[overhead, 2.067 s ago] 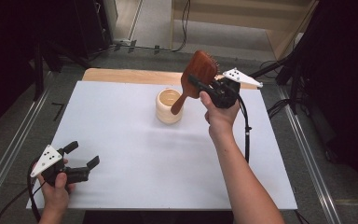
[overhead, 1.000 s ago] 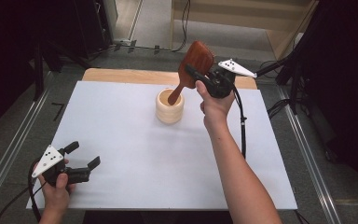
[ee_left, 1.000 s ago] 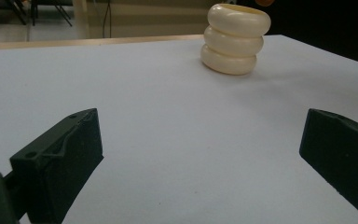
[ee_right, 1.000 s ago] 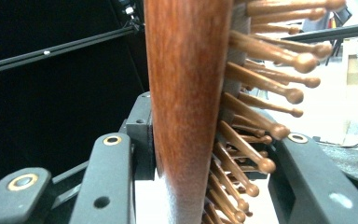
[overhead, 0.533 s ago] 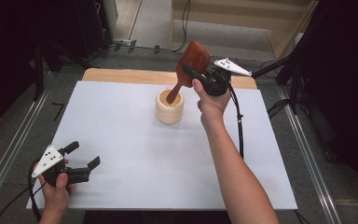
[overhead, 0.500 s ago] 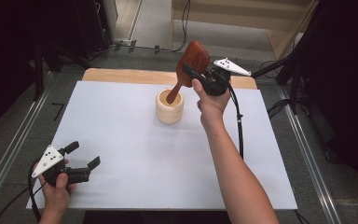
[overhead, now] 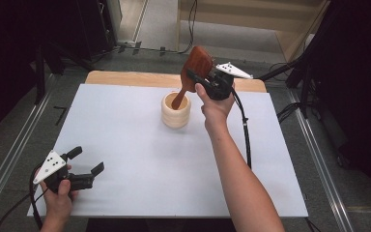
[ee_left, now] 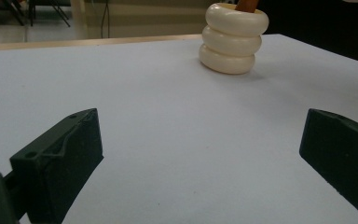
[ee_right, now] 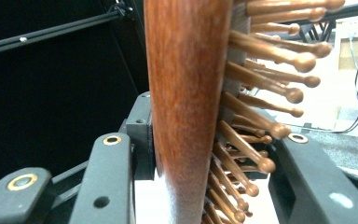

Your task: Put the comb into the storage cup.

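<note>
A dark wooden hairbrush (overhead: 198, 65) stands tilted, its handle end down inside a cream ribbed cup (overhead: 176, 112) at the far middle of the white mat. My right gripper (overhead: 196, 77) is shut on the brush head, coming from the cup's right. In the right gripper view the wooden back and the peg bristles of the hairbrush (ee_right: 186, 93) sit pinched in the right gripper (ee_right: 212, 149). My left gripper (overhead: 88, 159) rests open at the near left corner, with nothing in it. In the left gripper view the left gripper (ee_left: 200, 144) faces the cup (ee_left: 233, 39) from far off.
A white mat (overhead: 125, 145) covers the table, with a wooden strip (overhead: 125, 77) along its far edge. Metal rails (overhead: 9, 159) run down both sides. Cables and dark stands lie on the floor beyond the table.
The right hand has sunk and shifted a little left. The brush has turned more upright, with its handle lower in the cup. The left gripper has stayed put.
</note>
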`<action>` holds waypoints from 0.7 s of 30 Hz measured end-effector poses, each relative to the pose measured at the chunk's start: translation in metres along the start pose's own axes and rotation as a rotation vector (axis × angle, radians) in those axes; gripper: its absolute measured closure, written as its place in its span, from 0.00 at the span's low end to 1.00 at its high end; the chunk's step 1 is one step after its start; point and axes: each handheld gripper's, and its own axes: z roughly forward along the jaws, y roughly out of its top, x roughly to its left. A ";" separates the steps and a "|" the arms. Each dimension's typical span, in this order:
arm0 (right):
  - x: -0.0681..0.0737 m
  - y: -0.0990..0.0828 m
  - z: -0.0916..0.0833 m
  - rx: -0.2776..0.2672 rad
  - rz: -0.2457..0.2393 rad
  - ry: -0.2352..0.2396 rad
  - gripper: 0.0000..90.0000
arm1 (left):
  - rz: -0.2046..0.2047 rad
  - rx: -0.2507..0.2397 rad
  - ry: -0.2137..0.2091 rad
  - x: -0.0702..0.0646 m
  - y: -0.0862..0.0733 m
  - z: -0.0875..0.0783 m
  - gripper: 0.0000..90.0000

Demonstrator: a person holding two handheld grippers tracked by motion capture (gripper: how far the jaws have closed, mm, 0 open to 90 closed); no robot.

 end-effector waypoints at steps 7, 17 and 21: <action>-0.004 -0.012 0.006 0.022 0.010 -0.009 0.60 | 0.003 0.001 -0.002 0.000 0.000 0.000 0.00; -0.008 -0.029 0.016 0.054 0.022 -0.020 0.60 | 0.006 0.002 -0.002 0.000 0.000 0.000 0.00; -0.008 -0.034 0.019 0.057 0.031 -0.018 0.60 | 0.007 0.002 -0.004 0.000 0.000 0.000 0.00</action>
